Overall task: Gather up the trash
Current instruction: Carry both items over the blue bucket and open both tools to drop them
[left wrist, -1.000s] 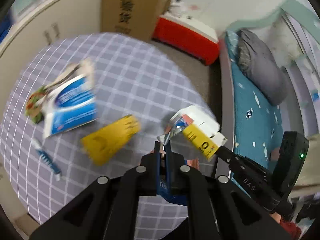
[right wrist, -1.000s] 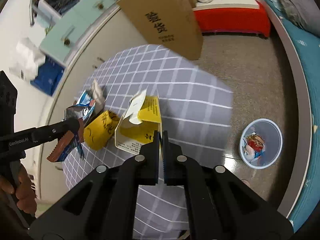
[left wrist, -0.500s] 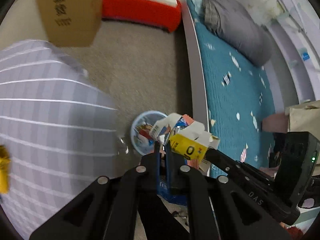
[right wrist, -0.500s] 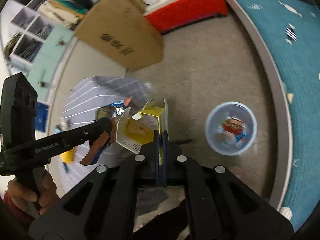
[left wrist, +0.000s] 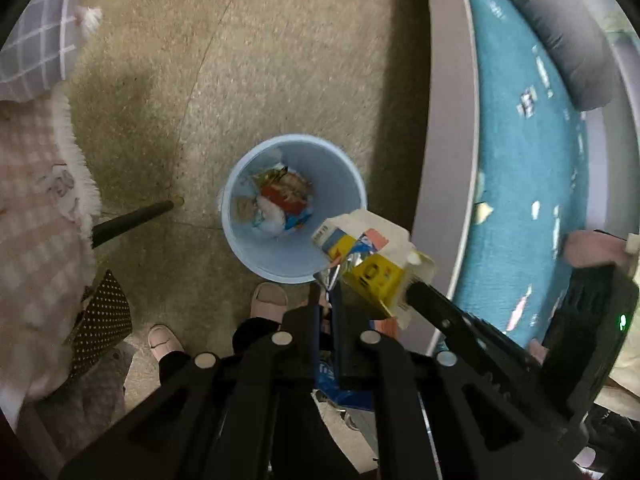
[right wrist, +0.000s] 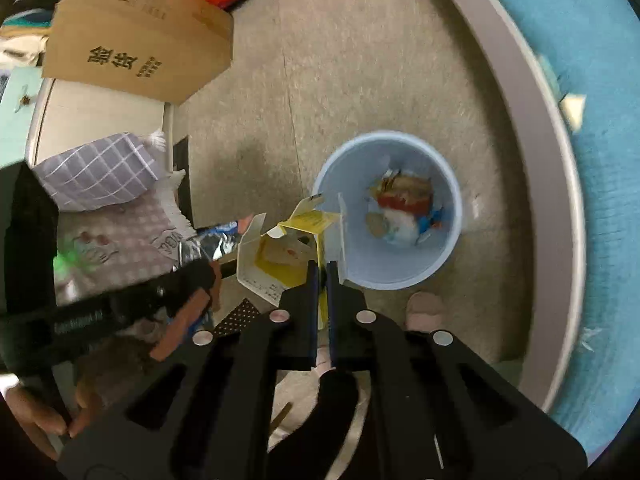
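Trash: two pieces carried over the floor, neither yet inside the bin.
Left fingers (left wrist: pixel 329 300): pinched narrow on a foil wrapper (left wrist: pixel 340 270), its crinkled end sticking up just past the tips, likely held by one edge so it drops clean.
Right fingers (right wrist: pixel 322 276): clamped on one flap of a yellow carton (right wrist: pixel 280 256), which hangs open just ahead of the tips.
Bin (left wrist: pixel 244 236): beyond both tips, upright on the floor, holding earlier scraps.
Feet (left wrist: pixel 269 300): below the fingers, beside the bin.
Hard to see: the wrapper's lower part hides behind the fingers; carton print blurred.
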